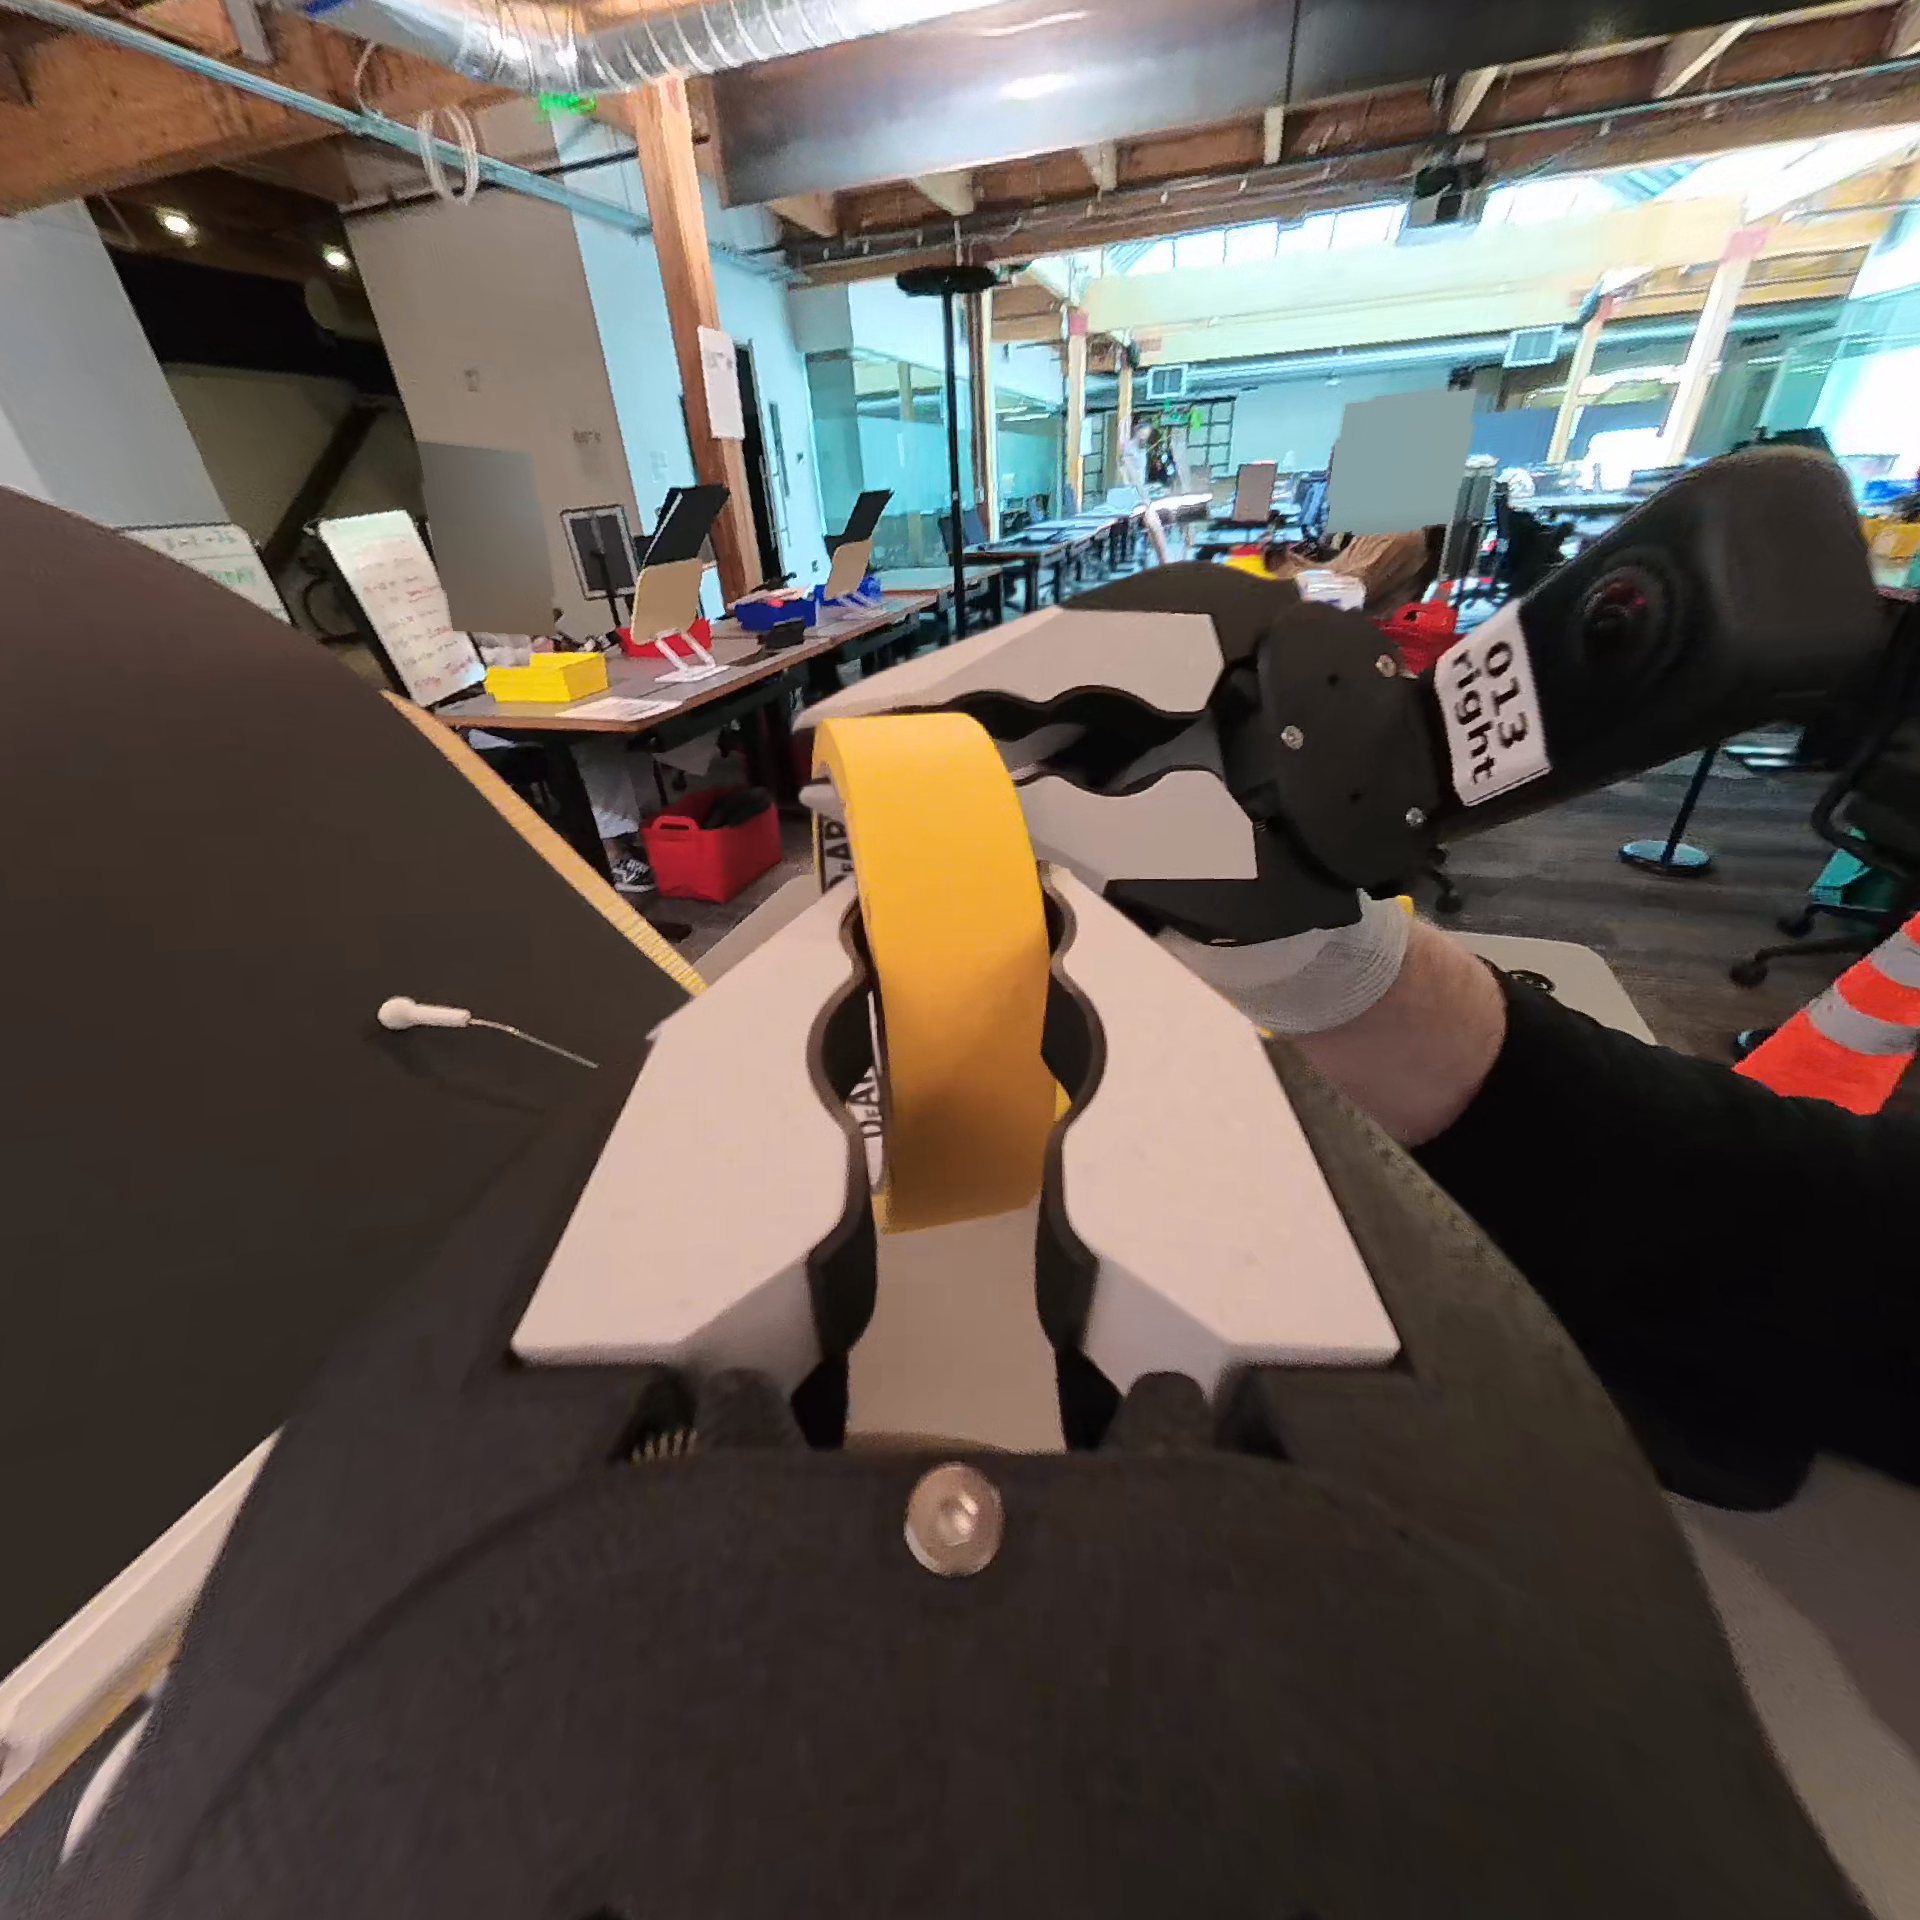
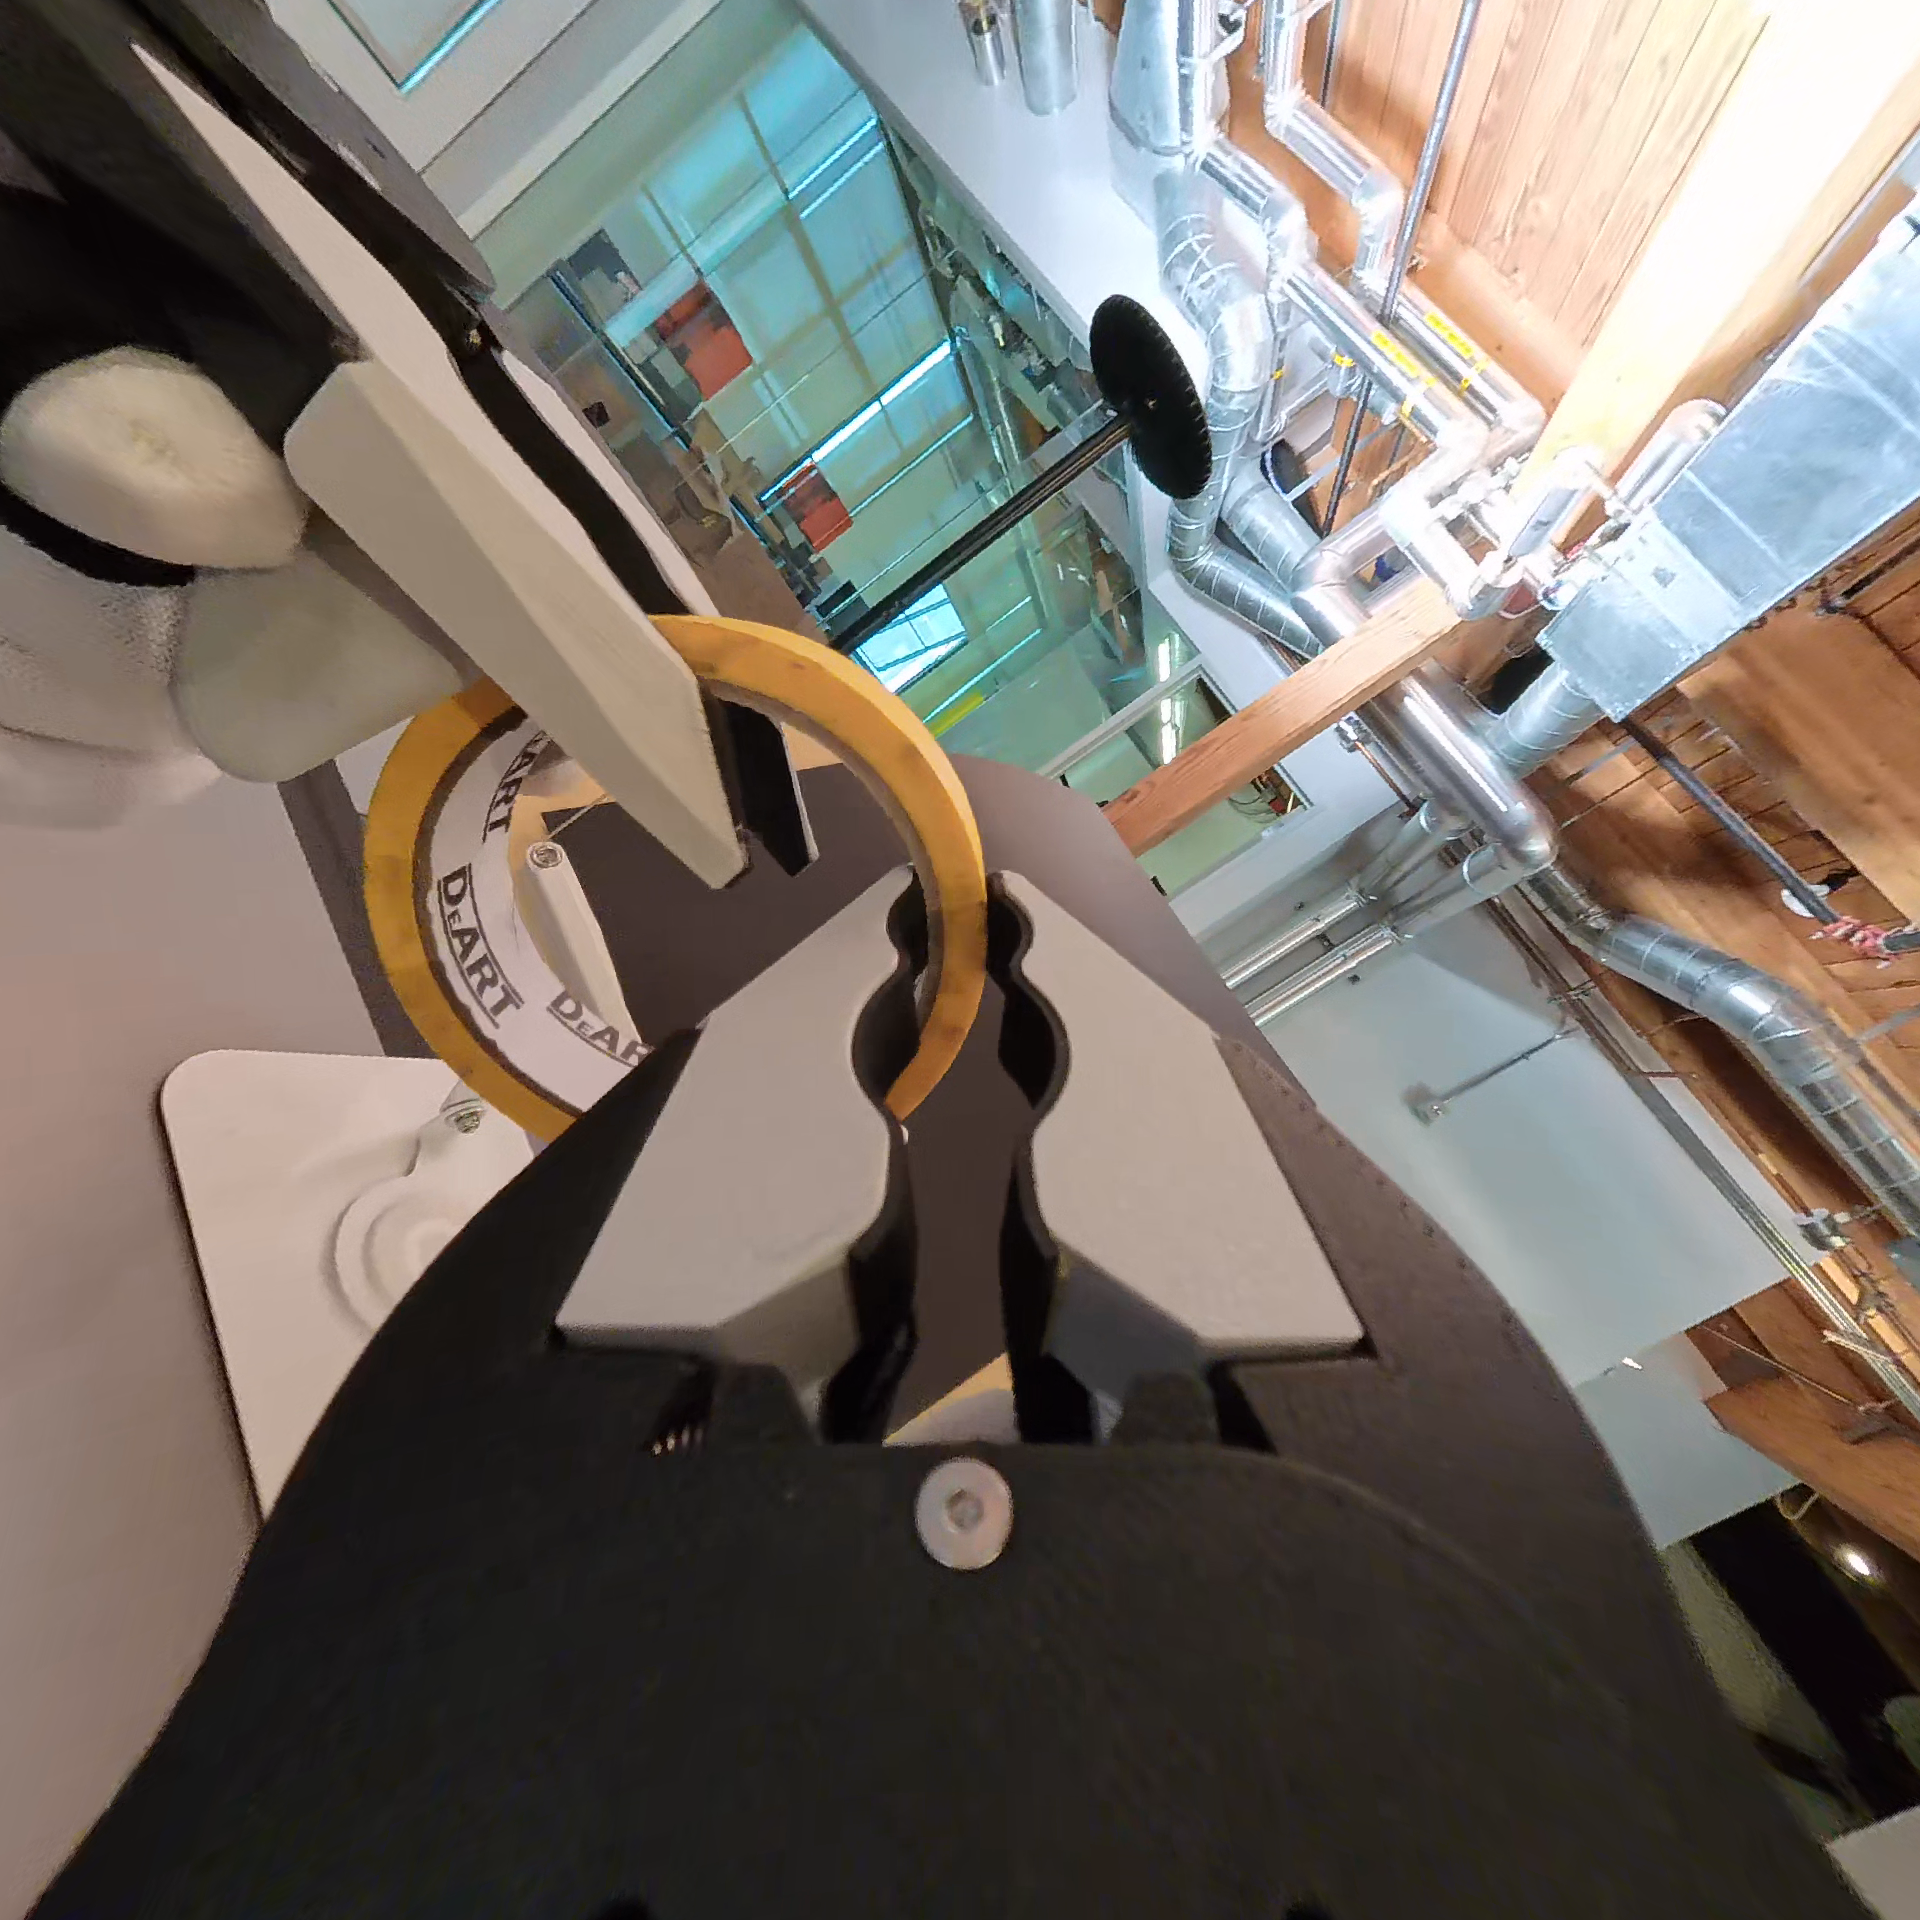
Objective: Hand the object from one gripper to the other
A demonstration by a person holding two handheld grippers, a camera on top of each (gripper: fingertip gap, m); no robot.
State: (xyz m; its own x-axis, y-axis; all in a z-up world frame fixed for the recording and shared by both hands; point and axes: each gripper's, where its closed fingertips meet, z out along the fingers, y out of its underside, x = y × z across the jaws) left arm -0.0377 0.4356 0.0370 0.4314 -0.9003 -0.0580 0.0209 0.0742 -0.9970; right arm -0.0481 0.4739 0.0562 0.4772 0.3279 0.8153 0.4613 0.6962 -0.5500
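A yellow tape roll (image 1: 956,987) stands on edge, held in the air between both grippers. My left gripper (image 1: 951,925) is shut on it, its white fingers pressing the roll's two flat sides near the bottom. My right gripper (image 1: 821,748) comes in from the right, one finger above the band and one inside the ring. In the right wrist view the right gripper (image 2: 951,883) is closed across the band of the tape roll (image 2: 400,883), pads touching both faces. The left gripper (image 2: 764,857) reaches in from the upper left and crosses the ring.
A gloved hand (image 1: 1309,977) with a black sleeve holds the right gripper. A large black panel (image 1: 260,935) fills the left. A white stand base (image 2: 291,1195) lies below the roll. An orange cone (image 1: 1860,1018) and office desks (image 1: 623,707) are farther off. Across from one pair of fingers to the other is roughly 4 cm.
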